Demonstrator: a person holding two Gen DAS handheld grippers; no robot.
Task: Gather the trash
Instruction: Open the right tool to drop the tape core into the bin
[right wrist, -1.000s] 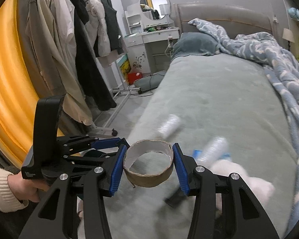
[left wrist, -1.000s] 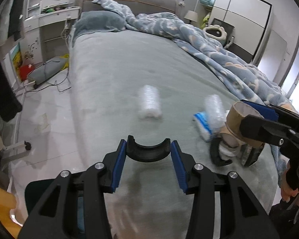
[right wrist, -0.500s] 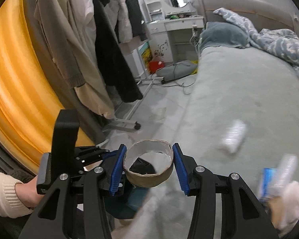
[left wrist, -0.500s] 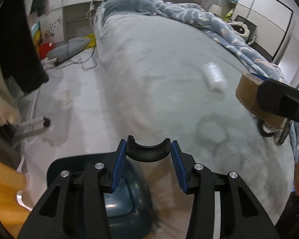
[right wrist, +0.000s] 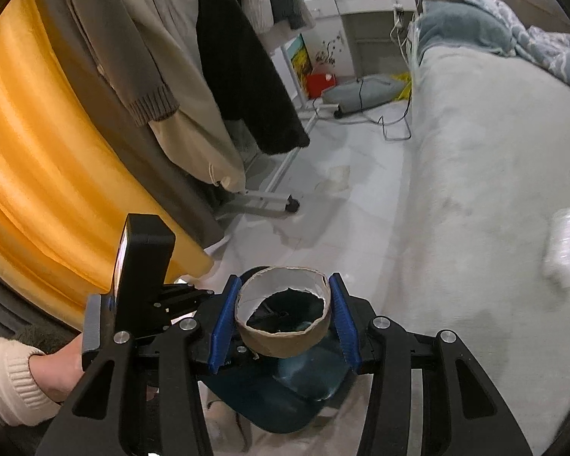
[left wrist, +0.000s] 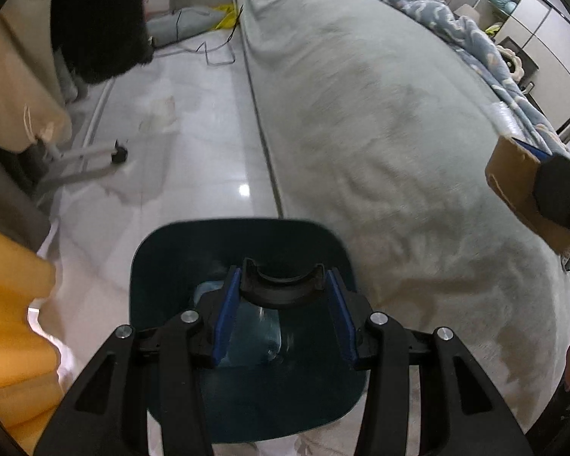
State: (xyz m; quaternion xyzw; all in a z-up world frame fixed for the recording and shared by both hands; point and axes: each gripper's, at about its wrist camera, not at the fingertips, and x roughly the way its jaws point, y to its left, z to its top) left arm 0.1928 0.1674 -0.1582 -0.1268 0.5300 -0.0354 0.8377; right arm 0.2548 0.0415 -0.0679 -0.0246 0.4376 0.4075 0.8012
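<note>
Trash in transit: a black half-ring (left wrist: 283,292), curved like a broken tape core, sits pinched between the blue pads of the left gripper (left wrist: 283,296), directly above a dark teal bin (left wrist: 159,266) on the pale floor beside the bed (left wrist: 399,114). A clear plastic bottle (left wrist: 254,326) already lies inside the bin. The right gripper (right wrist: 284,313) has its jaws pressed on a cardboard ring (right wrist: 284,338), torn along its upper rim, held over the bin's near side with the bin (right wrist: 247,391) visible through and below it. Further out on the bedcover, a crumpled clear bottle (right wrist: 562,245) waits uncollected.

The risks, judged from here: both grippers crowd the same opening, so a release by one could strike the other or bounce a piece off the rim onto the floor. The half-ring is gripped only at its two ends and could twist free early. The right ring hangs close to the bin's edge, and a drop from that spot may land outside.

One second earlier, both grippers pointed across the bed, with two bottles, a blue packet and white tissue ahead of them and no bin in view. Half a second ago the bin had just entered the left camera's lower edge; now it fills the space beneath both grippers, and most of the bed litter has swung out of frame.
</note>
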